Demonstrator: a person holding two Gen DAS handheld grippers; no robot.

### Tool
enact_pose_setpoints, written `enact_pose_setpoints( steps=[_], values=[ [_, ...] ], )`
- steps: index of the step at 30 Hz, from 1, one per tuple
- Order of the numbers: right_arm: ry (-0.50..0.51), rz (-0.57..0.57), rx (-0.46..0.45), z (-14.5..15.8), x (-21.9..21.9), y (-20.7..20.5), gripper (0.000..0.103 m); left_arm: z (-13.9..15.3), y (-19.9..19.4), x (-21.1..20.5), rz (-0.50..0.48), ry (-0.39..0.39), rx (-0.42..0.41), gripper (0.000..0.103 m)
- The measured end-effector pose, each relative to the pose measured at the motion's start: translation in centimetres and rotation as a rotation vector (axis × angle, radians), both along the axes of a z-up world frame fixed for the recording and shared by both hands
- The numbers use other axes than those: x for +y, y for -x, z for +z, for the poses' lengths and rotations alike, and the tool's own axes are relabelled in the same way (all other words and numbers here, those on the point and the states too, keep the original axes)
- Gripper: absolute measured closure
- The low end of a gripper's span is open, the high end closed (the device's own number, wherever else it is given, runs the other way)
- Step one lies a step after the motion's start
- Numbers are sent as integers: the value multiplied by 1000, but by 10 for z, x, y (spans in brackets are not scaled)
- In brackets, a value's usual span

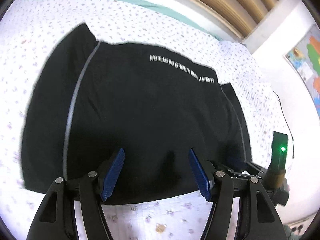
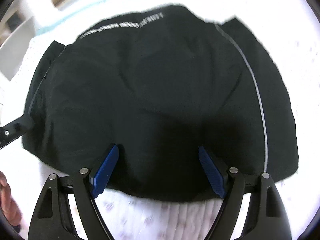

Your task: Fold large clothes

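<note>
White bedsheet w/ small purple floral print covers the bed; same sheet, blurred, in right-wrist view. Teal strip runs along far edge of sheet. Behind it, wooden slatted headboard, tan. White wall at right w/ colourful map poster. Thin black cable hangs down the wall. Small black device w/ green LED lit at right, near bed edge.
</note>
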State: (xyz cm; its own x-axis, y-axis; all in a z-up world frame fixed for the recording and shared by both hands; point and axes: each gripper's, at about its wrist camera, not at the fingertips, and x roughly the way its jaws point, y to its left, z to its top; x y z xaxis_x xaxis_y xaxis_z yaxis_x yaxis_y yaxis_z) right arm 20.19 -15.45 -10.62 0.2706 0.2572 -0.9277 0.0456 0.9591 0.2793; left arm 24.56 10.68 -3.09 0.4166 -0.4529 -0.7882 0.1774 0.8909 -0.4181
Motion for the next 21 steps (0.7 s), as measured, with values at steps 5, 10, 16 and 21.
enact_pose_setpoints(
  steps=[5, 10, 16, 21],
  values=[
    [-15, -38, -16, 44, -20, -46, 19, 35, -35, -8, 30, -61, 26, 35],
    [15, -33, -25, 43, -18, -116, 19, 19, -99, -28, 30, -159, 64, 35],
    [89, 39, 48, -18, 4, -172, 13, -43, -166, -38, 31, -110, 167, 35],
    [132, 71, 56, -43, 8, -191, 0, -72, -196, -40, 13, -133, 211, 31]
  ],
)
